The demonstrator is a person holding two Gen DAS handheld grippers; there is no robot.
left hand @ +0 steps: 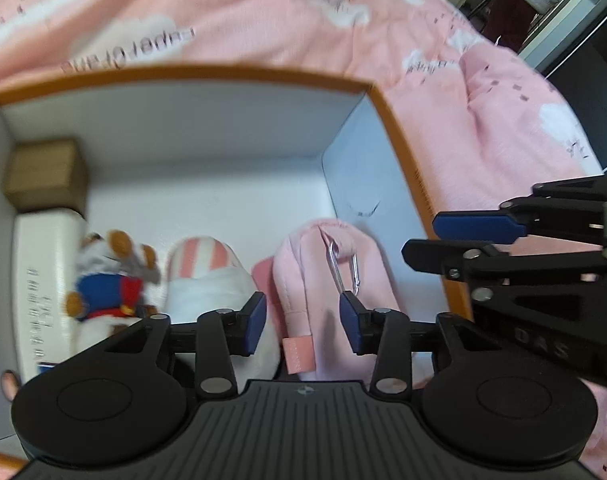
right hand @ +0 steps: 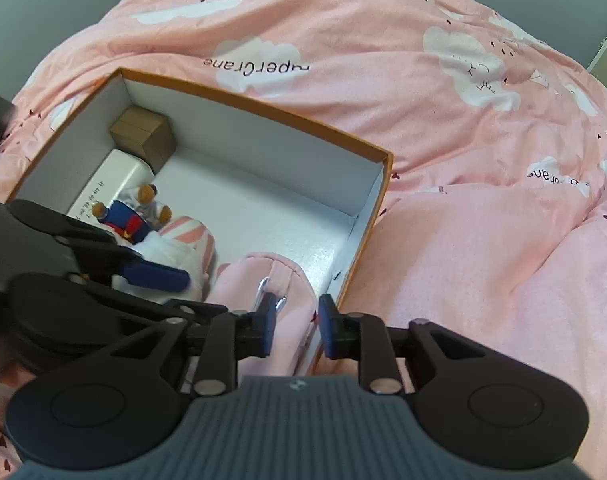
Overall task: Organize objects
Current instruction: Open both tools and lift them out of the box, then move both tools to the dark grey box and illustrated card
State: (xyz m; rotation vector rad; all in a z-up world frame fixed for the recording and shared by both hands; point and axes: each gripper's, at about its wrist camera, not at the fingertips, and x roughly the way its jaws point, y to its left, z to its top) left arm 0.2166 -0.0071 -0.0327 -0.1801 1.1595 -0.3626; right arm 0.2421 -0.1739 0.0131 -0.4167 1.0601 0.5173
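Both grippers, left [left hand: 303, 322] and right [right hand: 295, 326], hover with fingers apart, holding nothing, over the pink pouch [left hand: 327, 280] in the orange-rimmed box [left hand: 403, 152]. Pouch looks soft, light and floppy, so I'd pinch the fabric near its metal clip [left hand: 345, 266]. Box sits on a squishy pink cloud-print duvet [right hand: 463, 140].
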